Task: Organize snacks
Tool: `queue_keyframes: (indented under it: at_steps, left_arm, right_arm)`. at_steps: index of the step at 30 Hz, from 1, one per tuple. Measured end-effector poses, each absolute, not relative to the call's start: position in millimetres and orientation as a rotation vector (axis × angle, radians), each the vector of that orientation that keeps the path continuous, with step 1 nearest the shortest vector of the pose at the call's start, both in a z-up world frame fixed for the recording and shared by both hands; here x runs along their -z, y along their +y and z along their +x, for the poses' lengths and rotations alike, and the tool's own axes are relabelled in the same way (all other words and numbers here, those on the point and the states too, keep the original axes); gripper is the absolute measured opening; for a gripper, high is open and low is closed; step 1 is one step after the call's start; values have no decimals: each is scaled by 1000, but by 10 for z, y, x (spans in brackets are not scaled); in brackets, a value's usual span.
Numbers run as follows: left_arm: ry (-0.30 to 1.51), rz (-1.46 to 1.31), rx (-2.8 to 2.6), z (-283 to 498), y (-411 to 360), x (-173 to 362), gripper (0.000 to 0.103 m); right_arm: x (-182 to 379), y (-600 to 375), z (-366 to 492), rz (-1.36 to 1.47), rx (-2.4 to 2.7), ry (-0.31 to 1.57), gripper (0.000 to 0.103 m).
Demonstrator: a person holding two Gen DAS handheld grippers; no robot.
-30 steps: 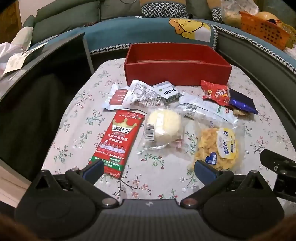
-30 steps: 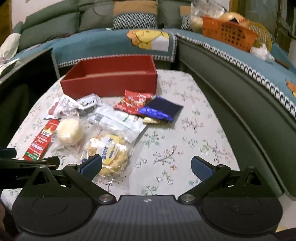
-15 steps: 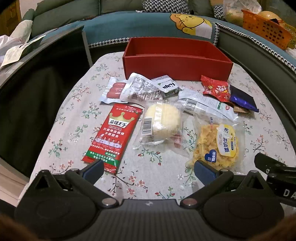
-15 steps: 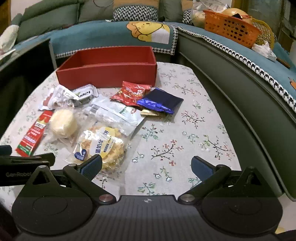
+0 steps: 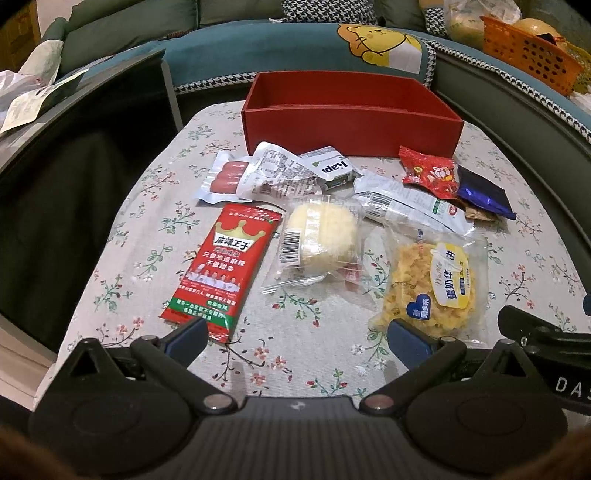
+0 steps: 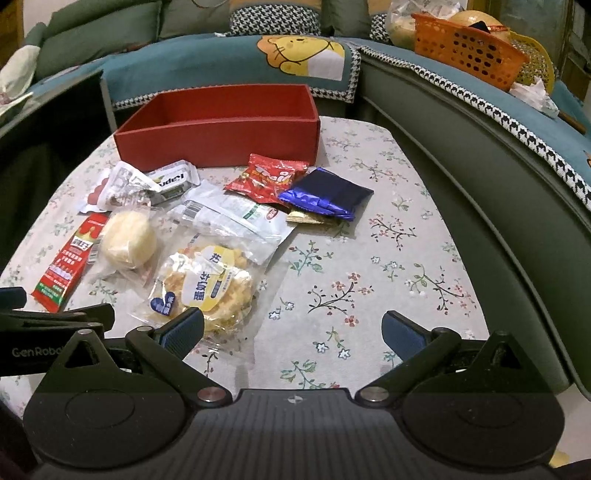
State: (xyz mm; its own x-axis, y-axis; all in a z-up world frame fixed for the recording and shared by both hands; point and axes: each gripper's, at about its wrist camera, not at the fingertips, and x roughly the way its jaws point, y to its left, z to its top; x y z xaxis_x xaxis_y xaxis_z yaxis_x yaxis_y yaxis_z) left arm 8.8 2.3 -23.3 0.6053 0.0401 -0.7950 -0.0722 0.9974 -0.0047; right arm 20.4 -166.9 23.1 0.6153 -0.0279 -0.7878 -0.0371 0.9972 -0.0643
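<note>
Floral tablecloth [image 5: 155,229] over a table, teal sofa cover [image 6: 207,62] with a bear print [image 6: 299,50] behind it, green cushions [image 5: 122,26], houndstooth trim [image 6: 491,107], orange basket [image 6: 469,48] on the sofa, dim indoor light

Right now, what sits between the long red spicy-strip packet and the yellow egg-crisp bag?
The clear-wrapped round pastry lies between the red packet and the egg-crisp bag; clearest in the left wrist view.

Empty red box [image 5: 351,127] at top centre; below it, wrapped snacks [image 5: 317,240] lie scattered flat, some overlapping.
</note>
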Motion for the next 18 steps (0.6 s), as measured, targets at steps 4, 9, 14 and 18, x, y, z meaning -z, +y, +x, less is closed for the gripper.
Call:
queue_keyframes:
  at_steps: [4,9,14,18]
  left_arm:
    - [919,-31,-68,86,15,237,103]
    - [908,-23,-71,73,8,225,103]
    - [909,-20,-73,64,8,227,103]
    - [905,-16,-75,60,8,222,103]
  right_arm:
    - [-208,-1659,205,-79,-7,917,103]
    - [-202,-1675,207,-65,-9,922,103]
    - [-189,-1673,210,-62,-11,929,103]
    - [-187,-1673,207,-56,-16,933,102]
